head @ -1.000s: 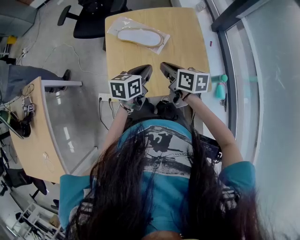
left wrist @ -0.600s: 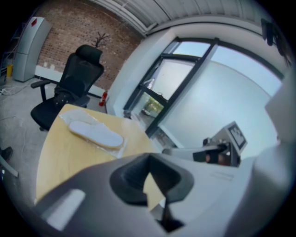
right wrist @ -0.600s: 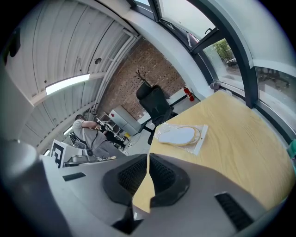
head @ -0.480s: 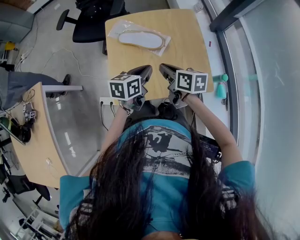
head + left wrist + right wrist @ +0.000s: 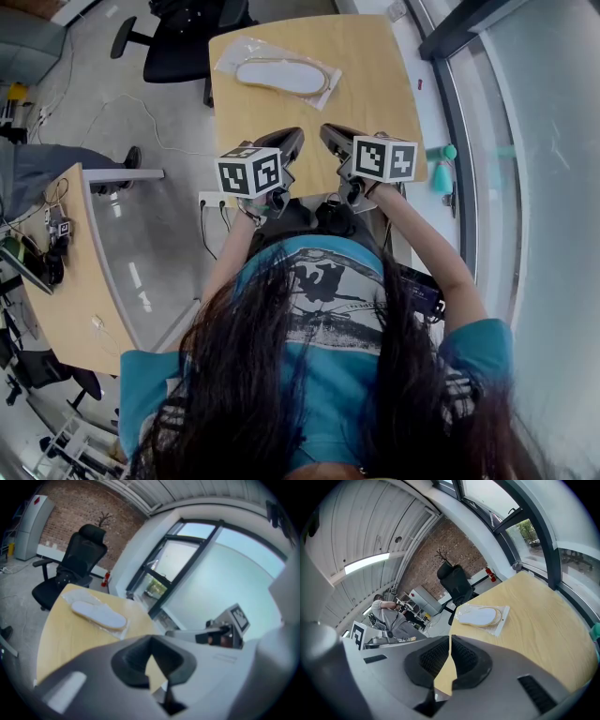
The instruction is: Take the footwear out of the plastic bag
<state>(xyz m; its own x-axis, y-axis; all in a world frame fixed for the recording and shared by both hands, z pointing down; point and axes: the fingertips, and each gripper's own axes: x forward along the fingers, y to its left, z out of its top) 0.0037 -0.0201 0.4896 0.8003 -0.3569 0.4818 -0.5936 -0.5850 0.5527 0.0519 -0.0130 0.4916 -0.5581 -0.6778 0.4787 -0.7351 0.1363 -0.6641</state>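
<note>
Daylight fills the room. It comes in through the tall frosted glass window (image 5: 225,569), which looks washed out, pale blue-white, in the left gripper view. That whole view is soft and fuzzy, and the flat white slipper (image 5: 98,615) has no sharp edges there. The right gripper view is clearer, and a long white ceiling lamp (image 5: 368,563) glows in it. Both gripper views bend straight lines into curves and go black at the corners. The head view is bright and even, with a pale shine on the smooth grey floor (image 5: 141,234).
</note>
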